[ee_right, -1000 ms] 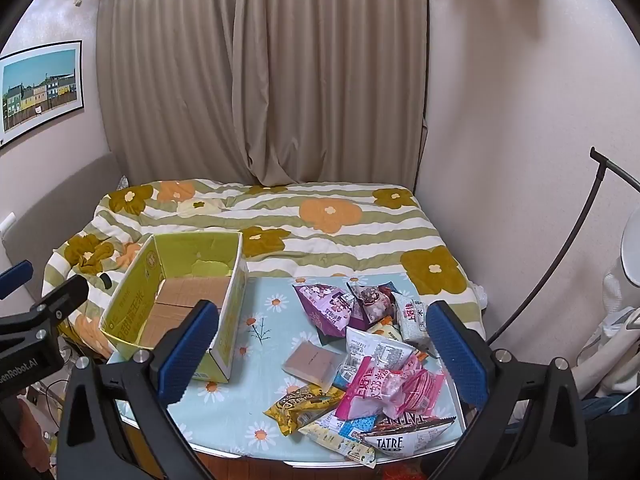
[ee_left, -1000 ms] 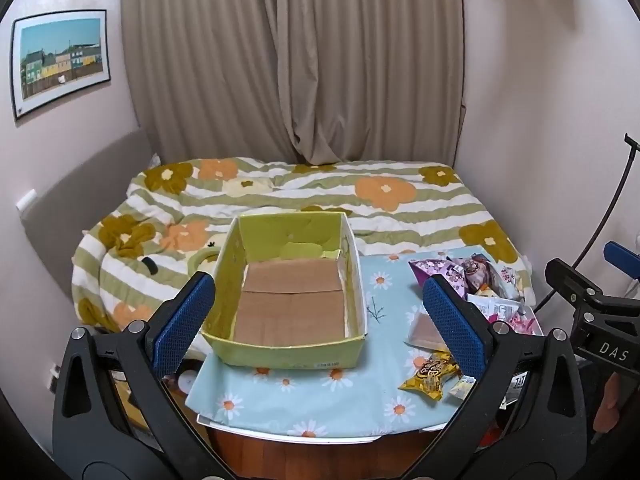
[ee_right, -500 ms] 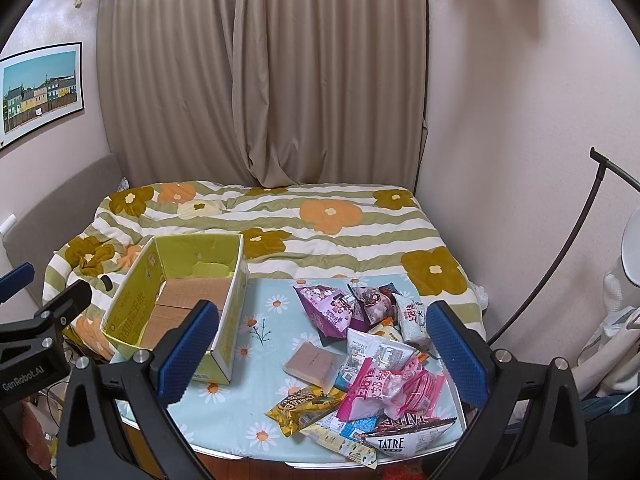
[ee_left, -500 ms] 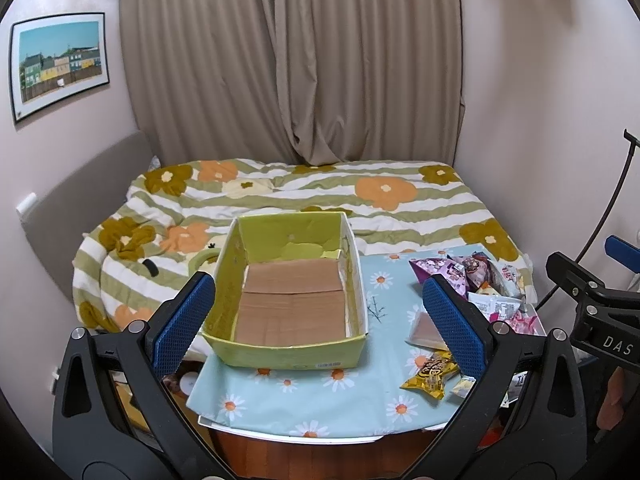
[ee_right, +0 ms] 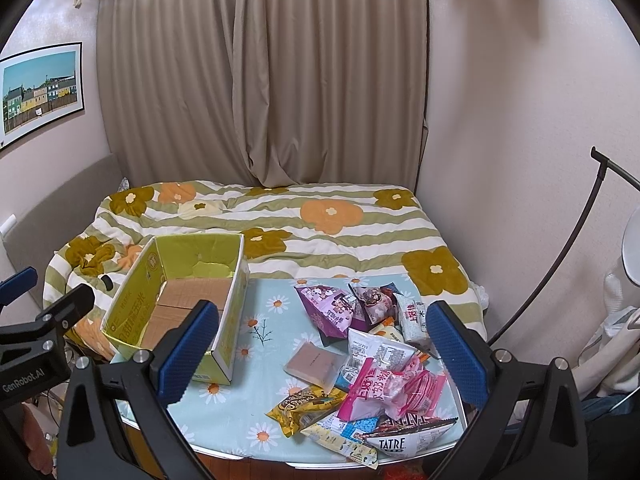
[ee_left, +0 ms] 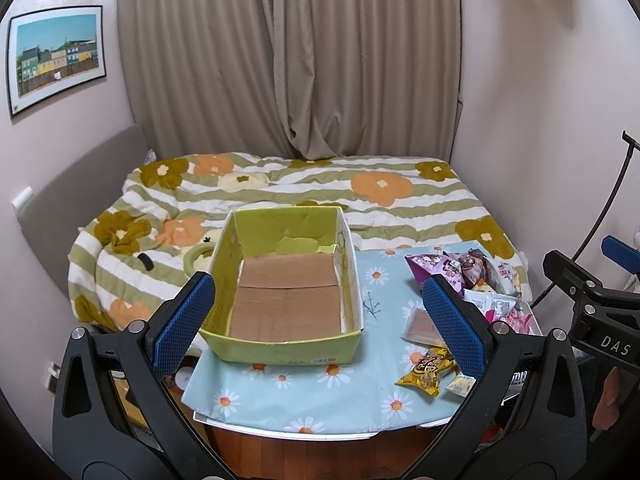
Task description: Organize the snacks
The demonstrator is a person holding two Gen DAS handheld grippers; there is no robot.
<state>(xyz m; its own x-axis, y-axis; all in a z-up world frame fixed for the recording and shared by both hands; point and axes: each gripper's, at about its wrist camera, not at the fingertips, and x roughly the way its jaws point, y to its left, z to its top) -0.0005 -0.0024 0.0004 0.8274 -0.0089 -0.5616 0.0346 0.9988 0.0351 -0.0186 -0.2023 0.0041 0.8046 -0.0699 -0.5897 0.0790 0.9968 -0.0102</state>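
An empty yellow-green cardboard box (ee_left: 280,348) (ee_right: 132,320) stands on the left of a small table covered by a daisy cloth (ee_left: 320,408) (ee_right: 240,408). A pile of snack packets lies on the right: purple bags (ee_right: 332,312), a pink packet (ee_right: 384,392), a brown flat packet (ee_right: 314,362), a yellow cookie packet (ee_right: 304,404) (ee_left: 426,370) and a TATRE packet (ee_right: 400,440). My left gripper (ee_left: 320,328) is open and empty, held above the table's front edge before the box. My right gripper (ee_right: 324,348) is open and empty, above the front of the pile.
A bed with a flowered striped quilt (ee_left: 280,188) lies right behind the table. Curtains (ee_right: 260,80) hang at the back. A wall is on the right, with a curved black stand (ee_right: 560,264) beside it. The table edge (ee_left: 288,432) is near me.
Both grippers have drifted slightly; the view has barely shifted. Nothing on the table has moved.
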